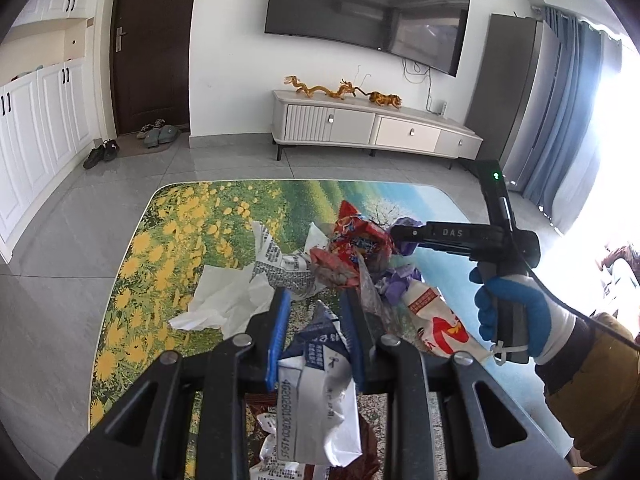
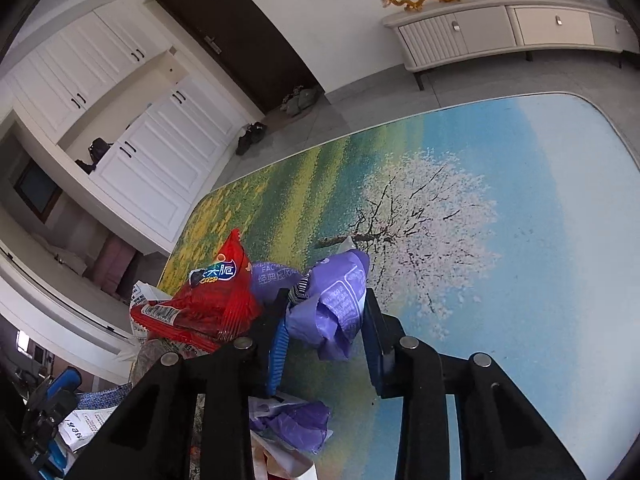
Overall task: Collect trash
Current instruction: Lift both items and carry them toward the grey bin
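Note:
A heap of trash lies on a table [image 1: 180,220] printed with a landscape. My left gripper [image 1: 315,300] is shut on a blue-and-white wrapper [image 1: 320,364] that hangs between its blue pads above the heap. My right gripper [image 2: 327,300] is shut on a crumpled purple wrapper [image 2: 336,308]; in the left wrist view its tip [image 1: 396,236] sits at the heap's far right side. A red snack bag [image 2: 208,304] lies just left of the purple wrapper. White tissue [image 1: 224,300], a printed grey-white wrapper [image 1: 280,264] and a red-and-white paper bag [image 1: 436,320] also lie there.
A second purple wrapper [image 2: 296,420] lies under my right gripper. A gloved hand [image 1: 508,312] holds the right gripper's handle. Beyond the table are grey floor tiles, a low TV cabinet [image 1: 376,124], white cupboards [image 1: 40,128] and shoes [image 1: 102,152] by the door.

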Motion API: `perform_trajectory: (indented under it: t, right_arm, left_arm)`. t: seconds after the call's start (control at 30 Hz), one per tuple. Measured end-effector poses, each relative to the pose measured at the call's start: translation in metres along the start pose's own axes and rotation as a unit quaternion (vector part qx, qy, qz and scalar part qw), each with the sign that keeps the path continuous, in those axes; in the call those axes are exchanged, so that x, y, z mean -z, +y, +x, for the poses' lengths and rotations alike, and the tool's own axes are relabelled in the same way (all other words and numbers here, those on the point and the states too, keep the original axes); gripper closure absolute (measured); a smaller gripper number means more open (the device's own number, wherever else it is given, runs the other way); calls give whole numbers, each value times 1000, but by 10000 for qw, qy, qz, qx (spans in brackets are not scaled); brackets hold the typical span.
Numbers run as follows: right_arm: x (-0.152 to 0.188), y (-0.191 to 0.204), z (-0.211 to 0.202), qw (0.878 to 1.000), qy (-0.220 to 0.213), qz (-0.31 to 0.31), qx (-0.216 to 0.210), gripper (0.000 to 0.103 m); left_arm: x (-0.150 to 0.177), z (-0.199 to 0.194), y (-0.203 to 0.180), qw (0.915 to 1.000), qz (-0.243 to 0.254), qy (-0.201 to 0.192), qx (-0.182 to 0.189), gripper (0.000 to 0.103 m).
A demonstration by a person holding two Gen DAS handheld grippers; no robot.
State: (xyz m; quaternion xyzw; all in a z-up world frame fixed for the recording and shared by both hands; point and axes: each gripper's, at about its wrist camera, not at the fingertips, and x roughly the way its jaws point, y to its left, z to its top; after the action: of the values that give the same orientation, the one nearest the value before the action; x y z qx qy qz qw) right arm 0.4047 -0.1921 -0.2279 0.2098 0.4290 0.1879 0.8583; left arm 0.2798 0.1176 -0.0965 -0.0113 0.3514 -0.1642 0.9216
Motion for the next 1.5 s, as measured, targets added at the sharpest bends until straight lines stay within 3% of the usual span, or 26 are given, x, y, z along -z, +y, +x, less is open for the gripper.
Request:
perform_trajectory:
  t: [0.37,0.67,0.77,0.83,1.03,1.23,1.33,1.4,1.47,1.5]
  right_arm:
    - [13,4,-91,9960,-727,-305,428,72]
    - [51,-10,-177,9930,-1052,-286,448,73]
    - [67,-26,-212,9911,-1206,-220,519,72]
    - [80,-40,-237,9892,-1322,-142,624,72]
    - [122,-98,-300,9831,-1499,214,1032,72]
    - [161,-152,-338,9789,-1521,605,1226,72]
    - [169,-166,-344,9772,-1574,738,1222,72]
    - [171,-172,-346,9766,-1605,784,1196,72]
    - [172,-173,-344,9769,-1621,803,1137,72]
    - [172,-171,-343,9773,-1625,795,1106,72]
  left_arm:
    - [-12,-42,-19,9996,24,-278,-45,78]
    - [-21,-85,-68,9981,309,-530,76,79]
    - [-23,-93,-95,9969,499,-566,220,83]
    - [-27,-91,-117,9960,594,-498,434,103]
    - [-32,-68,-189,9910,1011,-348,806,103]
    - [-24,-55,-213,9905,1023,-133,908,103]
    - [-16,-57,-210,9923,955,-7,791,100]
    - [-8,-59,-203,9943,851,112,640,92]
    - [3,-59,-194,9965,650,217,472,43]
    - [10,-58,-187,9977,505,260,363,37]
